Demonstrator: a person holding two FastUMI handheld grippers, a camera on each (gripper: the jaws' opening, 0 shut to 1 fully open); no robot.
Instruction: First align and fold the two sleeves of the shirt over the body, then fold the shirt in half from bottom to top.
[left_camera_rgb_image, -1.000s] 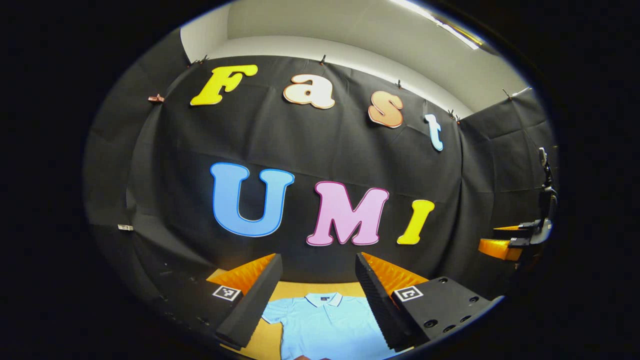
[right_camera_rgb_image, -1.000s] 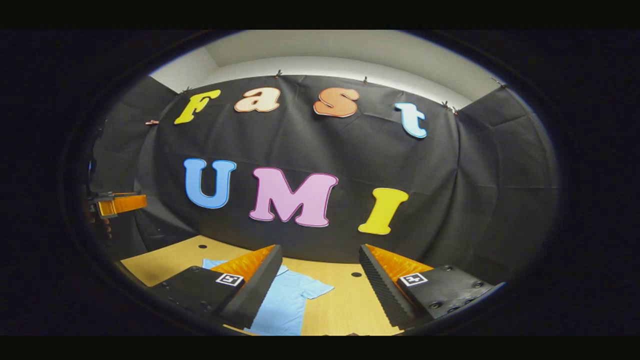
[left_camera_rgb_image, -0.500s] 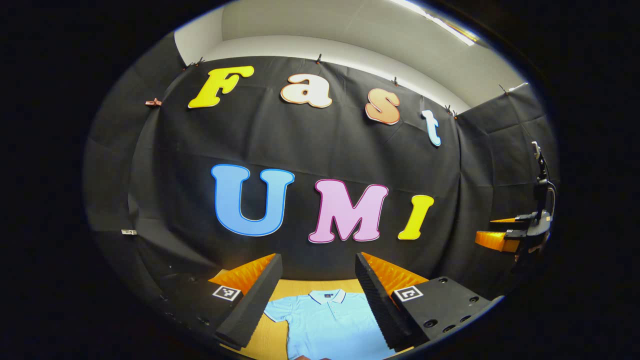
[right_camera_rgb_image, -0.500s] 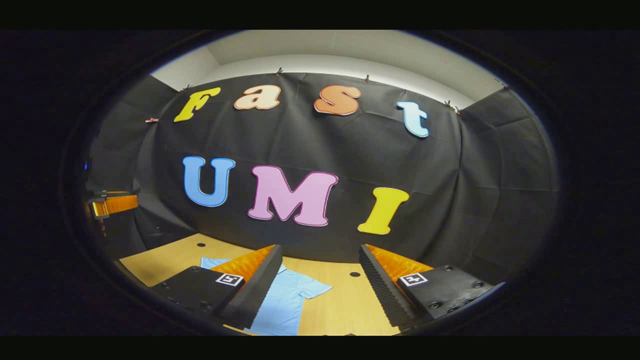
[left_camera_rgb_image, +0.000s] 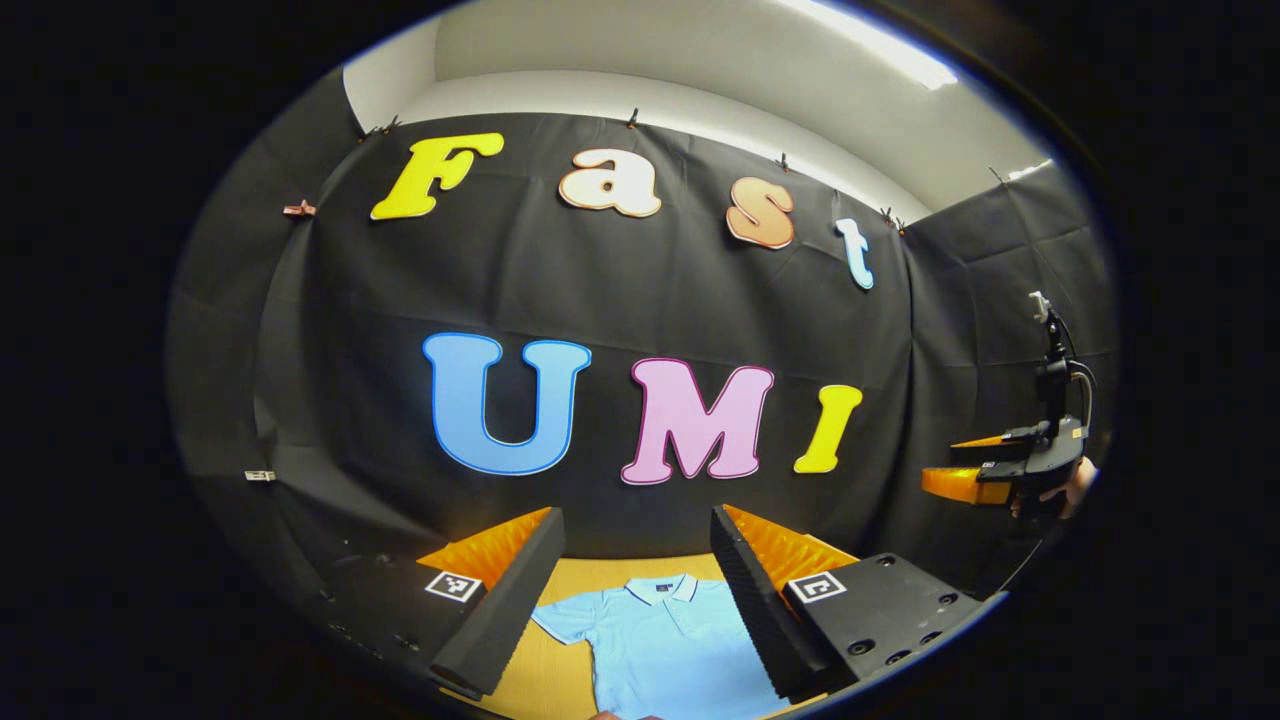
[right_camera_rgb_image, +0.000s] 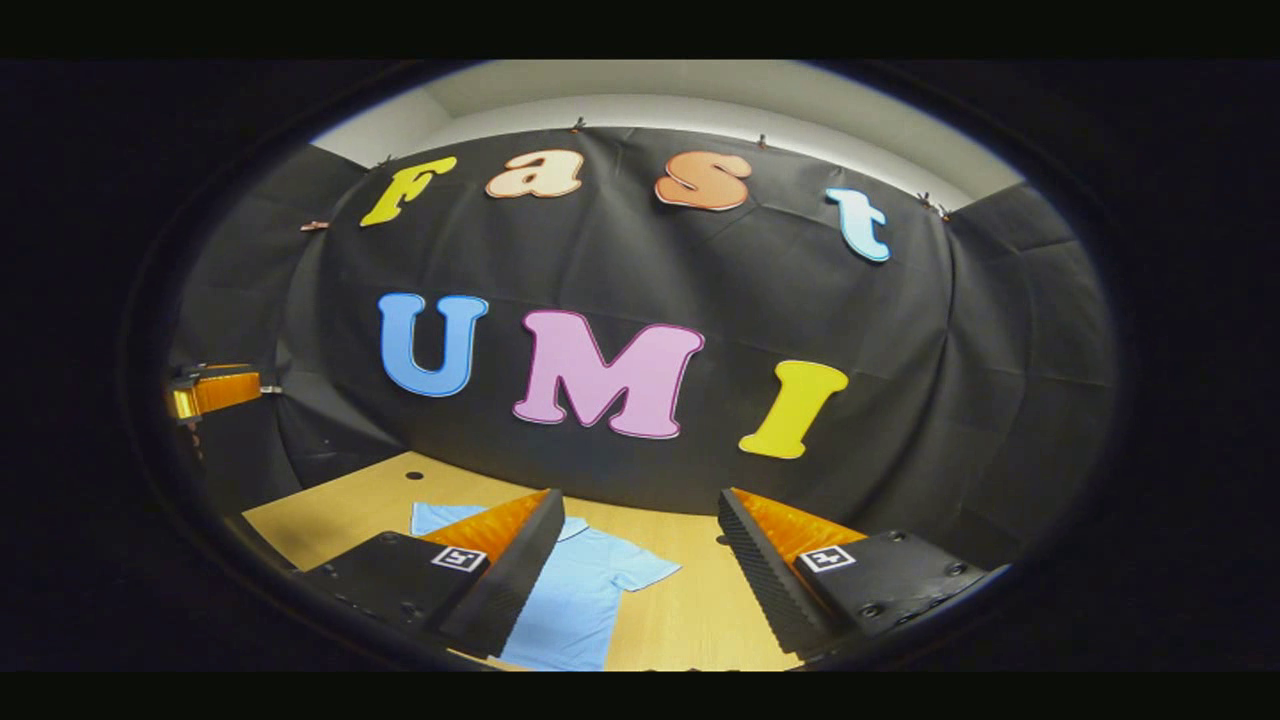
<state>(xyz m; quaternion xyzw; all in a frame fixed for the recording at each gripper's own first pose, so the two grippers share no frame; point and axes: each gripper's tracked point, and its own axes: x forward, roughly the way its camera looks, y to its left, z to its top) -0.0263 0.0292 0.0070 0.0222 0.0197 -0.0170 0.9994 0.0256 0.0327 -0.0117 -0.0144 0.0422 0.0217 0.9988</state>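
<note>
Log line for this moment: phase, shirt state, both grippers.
phase: pre-grasp | shirt: flat on table, sleeves unfolded | left gripper: open, above shirt | right gripper: open, empty

Bare wooden tabletop (right_camera_rgb_image: 690, 610) lay open to the right of the light-blue polo shirt (right_camera_rgb_image: 575, 600). The black cloth wall (right_camera_rgb_image: 650, 470) closed off the far edge, and the right gripper (left_camera_rgb_image: 965, 470) hung high at the side.
</note>
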